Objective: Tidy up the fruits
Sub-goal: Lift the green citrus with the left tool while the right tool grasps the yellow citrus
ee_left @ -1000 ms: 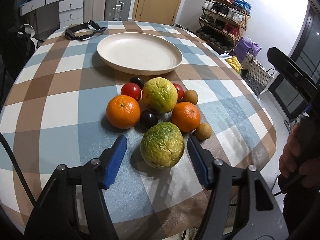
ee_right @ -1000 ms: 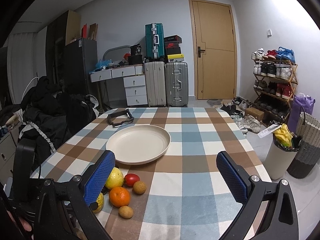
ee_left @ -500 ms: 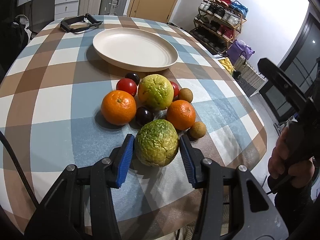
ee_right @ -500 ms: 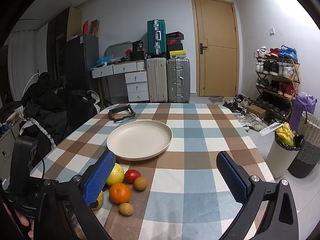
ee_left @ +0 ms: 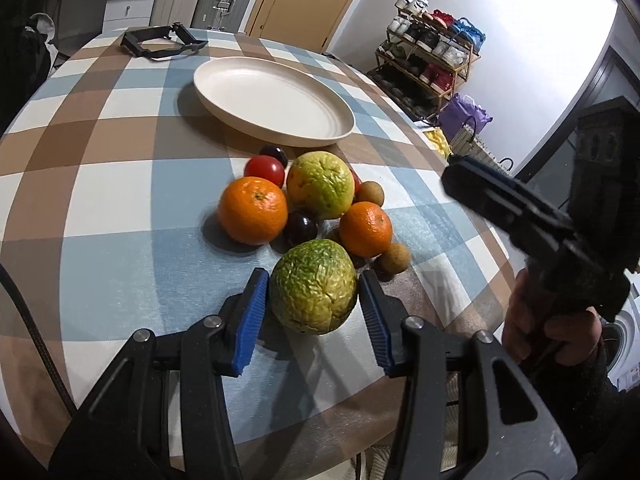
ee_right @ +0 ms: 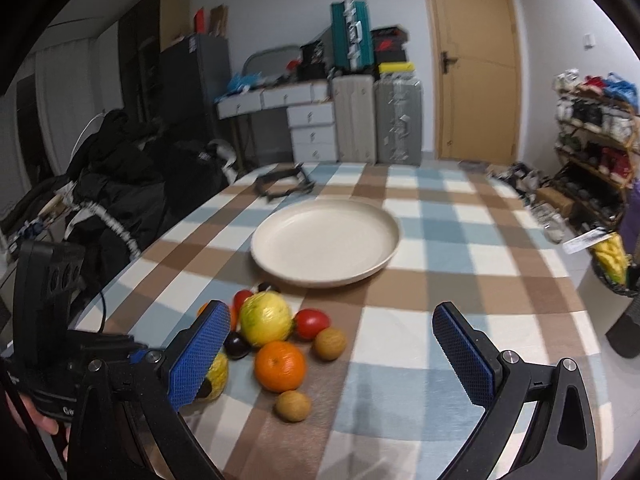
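A pile of fruit lies on the checked tablecloth in front of an empty cream plate (ee_left: 276, 100) (ee_right: 326, 246). My left gripper (ee_left: 314, 312) is shut on a bumpy green-yellow citrus (ee_left: 313, 292), its blue pads against both sides; the fruit rests at the near edge of the pile. Behind it lie two oranges (ee_left: 253, 210) (ee_left: 366, 229), a yellow-green citrus (ee_left: 321, 184) (ee_right: 266, 318), tomatoes (ee_left: 265, 171), dark plums (ee_left: 301, 227) and small brown fruits (ee_left: 395, 258). My right gripper (ee_right: 332, 360) is open and empty above the table, right of the pile.
A black strap-like object (ee_left: 160, 40) lies on the table beyond the plate. Suitcases, drawers and a door stand at the back, a shoe rack (ee_right: 592, 136) at the right, dark bags at the left. The table's edge runs close under both grippers.
My left gripper has moved forward and closed from wide open onto the bumpy green-yellow citrus. My right gripper has tipped down and nearer the table, still open.
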`<state>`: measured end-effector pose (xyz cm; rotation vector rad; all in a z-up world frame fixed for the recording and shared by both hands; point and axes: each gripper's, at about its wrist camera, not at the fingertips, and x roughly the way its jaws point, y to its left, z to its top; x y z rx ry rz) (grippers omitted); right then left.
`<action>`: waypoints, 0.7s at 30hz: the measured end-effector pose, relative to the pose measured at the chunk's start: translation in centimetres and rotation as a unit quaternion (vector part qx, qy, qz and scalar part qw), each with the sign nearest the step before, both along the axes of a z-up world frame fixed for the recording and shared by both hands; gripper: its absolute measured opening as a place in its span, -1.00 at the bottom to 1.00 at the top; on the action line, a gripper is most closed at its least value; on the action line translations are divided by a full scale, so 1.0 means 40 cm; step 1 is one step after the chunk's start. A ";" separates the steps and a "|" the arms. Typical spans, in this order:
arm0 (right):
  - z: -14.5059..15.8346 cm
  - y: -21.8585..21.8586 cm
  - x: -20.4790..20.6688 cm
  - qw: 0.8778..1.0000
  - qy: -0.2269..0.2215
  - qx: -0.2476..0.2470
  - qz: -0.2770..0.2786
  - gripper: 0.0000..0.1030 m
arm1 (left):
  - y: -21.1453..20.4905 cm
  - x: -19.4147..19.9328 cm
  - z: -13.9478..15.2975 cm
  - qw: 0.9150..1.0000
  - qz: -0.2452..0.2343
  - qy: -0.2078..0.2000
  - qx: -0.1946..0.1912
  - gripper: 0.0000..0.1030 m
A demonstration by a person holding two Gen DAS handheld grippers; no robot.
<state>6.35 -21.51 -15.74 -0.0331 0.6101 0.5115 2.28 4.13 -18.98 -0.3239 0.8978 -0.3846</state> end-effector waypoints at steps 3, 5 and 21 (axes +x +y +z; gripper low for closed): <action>-0.017 0.027 0.018 0.999 0.026 0.010 0.031 1.00 | 0.019 -0.001 -0.006 1.000 0.002 -0.005 0.000 -0.15; -0.027 0.042 0.027 0.999 0.036 0.012 0.034 1.00 | 0.032 -0.002 -0.011 1.000 0.002 -0.003 -0.007 -0.15; -0.093 0.195 0.083 0.992 0.044 -0.087 0.080 1.00 | 0.131 -0.005 0.021 0.999 0.023 -0.023 -0.033 -0.16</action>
